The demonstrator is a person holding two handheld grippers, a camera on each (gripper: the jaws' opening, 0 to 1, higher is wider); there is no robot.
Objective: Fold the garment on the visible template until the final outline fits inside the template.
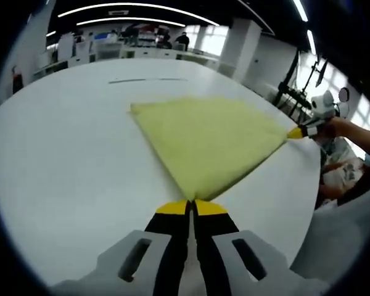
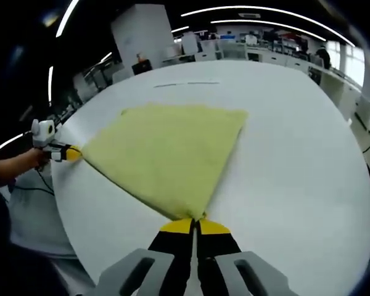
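Observation:
A pale yellow garment [image 1: 206,139] lies spread flat on the white table [image 1: 68,160]. In the left gripper view my left gripper [image 1: 191,203] is shut on the garment's near corner. My right gripper [image 1: 303,131] comes in from the right, shut on the far right corner and held by a hand. In the right gripper view the same garment [image 2: 166,151] fans out ahead, with my right gripper [image 2: 194,222] shut on its near corner. My left gripper [image 2: 66,153] pinches the left corner there. A thin dark line [image 1: 148,79] [image 2: 188,84] is marked on the table beyond the cloth.
The table edge [image 1: 308,203] curves close on the right of the left gripper view. A person's arm [image 1: 361,132] reaches in there. Desks and people [image 2: 259,46] fill the room behind. A black stand [image 1: 293,83] rises past the table's right side.

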